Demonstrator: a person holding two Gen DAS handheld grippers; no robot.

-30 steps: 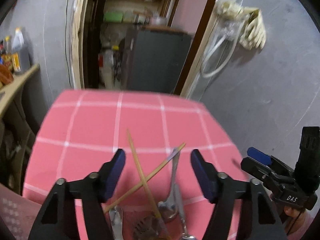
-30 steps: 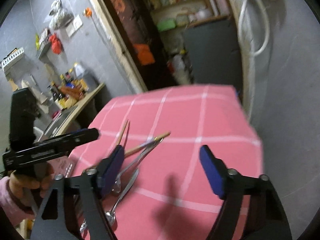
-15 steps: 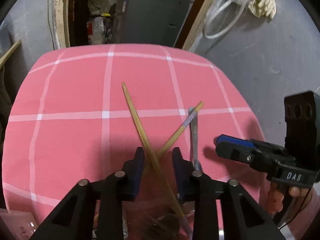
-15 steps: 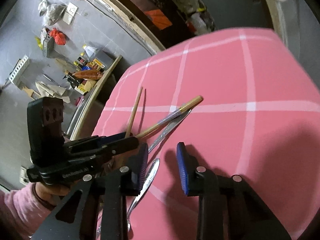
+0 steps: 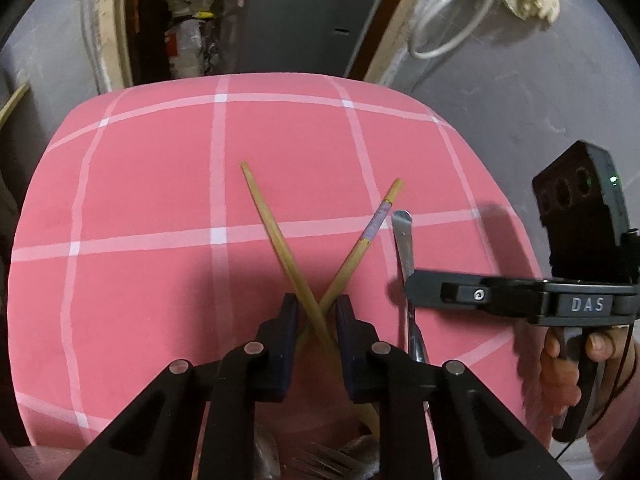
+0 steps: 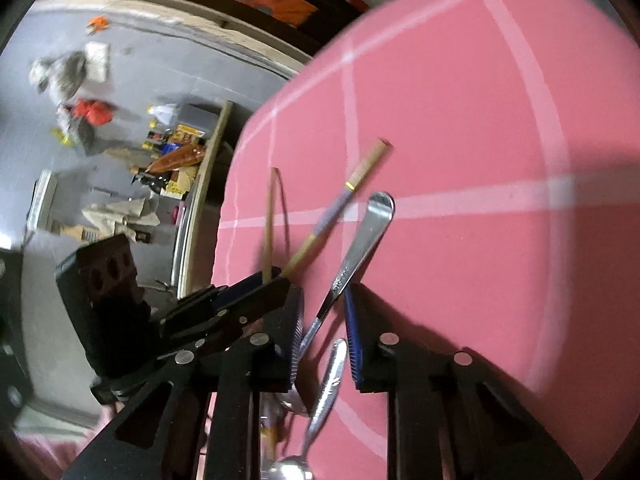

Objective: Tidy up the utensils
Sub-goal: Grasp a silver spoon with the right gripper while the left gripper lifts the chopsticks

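Note:
Two wooden chopsticks lie crossed on the pink checked tablecloth [image 5: 140,184]: a plain one [image 5: 264,216] and one with a purple band [image 5: 372,232]. My left gripper [image 5: 316,308] is closing right at their crossing, and both pads touch the sticks. A steel spoon [image 6: 360,244] lies to their right, handle pointing away. My right gripper [image 6: 322,312] is closing around that handle, with cloth still showing on either side of it. A second spoon [image 6: 332,372] lies under the right gripper. The left wrist view shows the right gripper [image 5: 412,292] side-on over the spoon [image 5: 402,236].
A fork [image 5: 320,456] and more cutlery lie at the near edge under my left gripper. A person's hand [image 5: 568,364] holds the right gripper. Behind the table are a doorway with a dark cabinet [image 5: 296,20] and a grey wall. A cluttered shelf [image 6: 180,152] stands left.
Both grippers have come down toward the table and their jaws have narrowed from wide open. The left now brackets the chopstick crossing, the right the spoon handle.

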